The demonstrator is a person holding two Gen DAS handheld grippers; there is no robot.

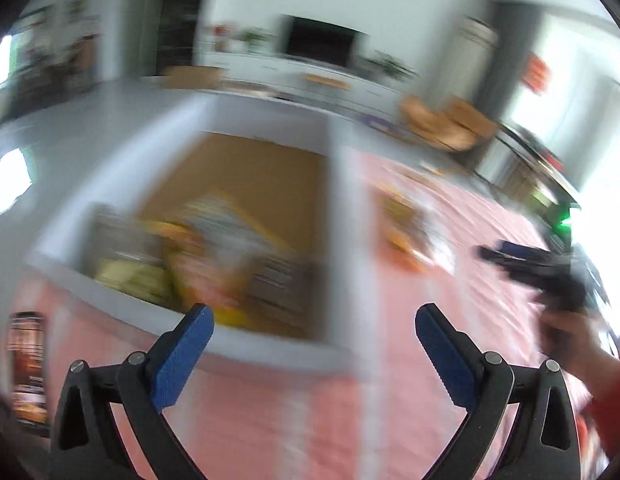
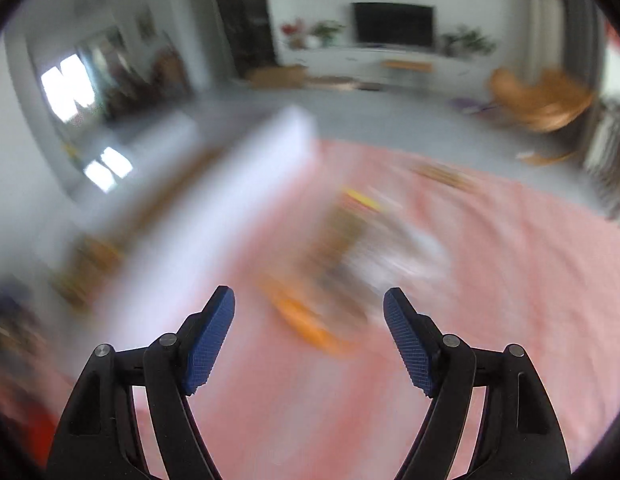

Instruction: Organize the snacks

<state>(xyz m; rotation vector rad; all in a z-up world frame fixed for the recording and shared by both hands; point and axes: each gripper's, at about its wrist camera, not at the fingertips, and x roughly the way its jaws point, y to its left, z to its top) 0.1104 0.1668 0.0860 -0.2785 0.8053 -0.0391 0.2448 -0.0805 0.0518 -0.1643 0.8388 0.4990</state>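
**Both grippers spread and empty over pink cloth, snacks in box and loose**

Heavy motion blur in both views; labels unreadable.

Left wrist view: left gripper at 6 o'clock, blue pads spread wide, nothing between them. Released. Just beyond the tips sits a white-walled box with a brown cardboard floor, filling centre frame from 9 to 12 o'clock. Inside the box, near end, a heap of snack packs: yellow, orange and grey wrappers, overlapping, count cannot be told. Box rests on a pink cloth. At 2–3 o'clock of the box, on the cloth just beside its right wall, a loose orange-yellow pack. At 8 o'clock, frame edge, a dark upright pack with brown print, outside the box, on the cloth. At 3 o'clock the right gripper enters, black with blue tip, held by a hand with a red sleeve; its jaws are too blurred to read here.

Right wrist view: right gripper at 6 o'clock, pads clearly apart, a narrower gap than the left's, nothing clamped. Released. Ahead at 12–1 o'clock of the tips, a smeared cluster of loose packs on the cloth, orange one nearest. Box wall runs as a white streak from 8 to 11 o'clock, beside the packs, apart from the pads.

Background: TV on a white cabinet at 12 o'clock, grey floor.
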